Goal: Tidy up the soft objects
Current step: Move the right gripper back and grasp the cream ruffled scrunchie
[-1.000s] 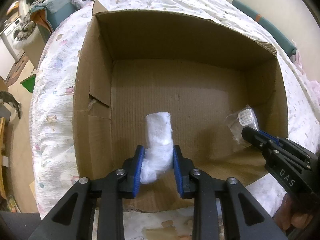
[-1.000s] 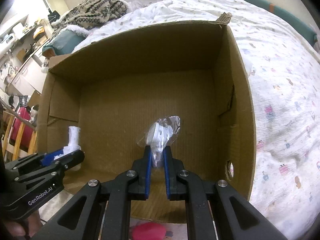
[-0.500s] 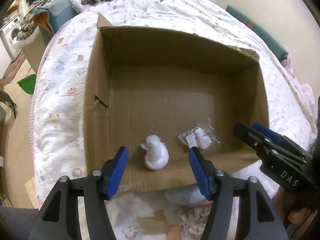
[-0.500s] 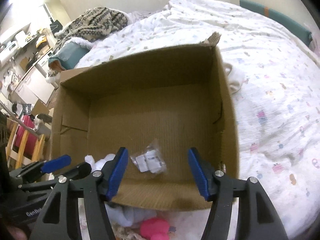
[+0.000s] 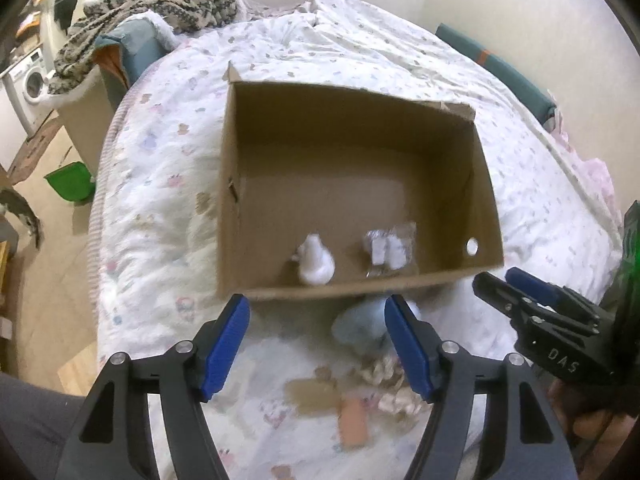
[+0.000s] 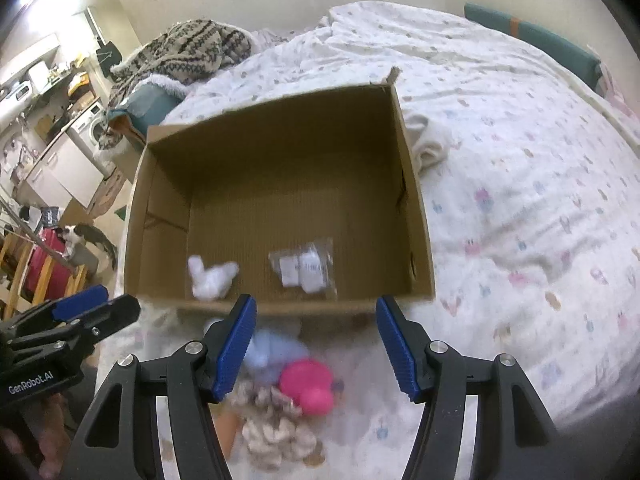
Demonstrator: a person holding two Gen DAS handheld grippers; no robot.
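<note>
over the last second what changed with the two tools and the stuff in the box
Both tools let go. The left tool released the white soft wad and the right tool released the clear plastic packet; both now lie on the floor of the cardboard box. Both tools opened wide and pulled back out past the near wall. The box stayed put on the bed, and the pink toy stays outside it.

Two black plastic frames with triangular cut-outs and silver screws at the joints. Ribbed blue pads lining the fingers of the left tool [image 5: 318, 344] and the right tool [image 6: 316, 346]. White lettering: "GenRobot.AI" on the left, "DAS" on the right. Bare skin at the grips.
</note>
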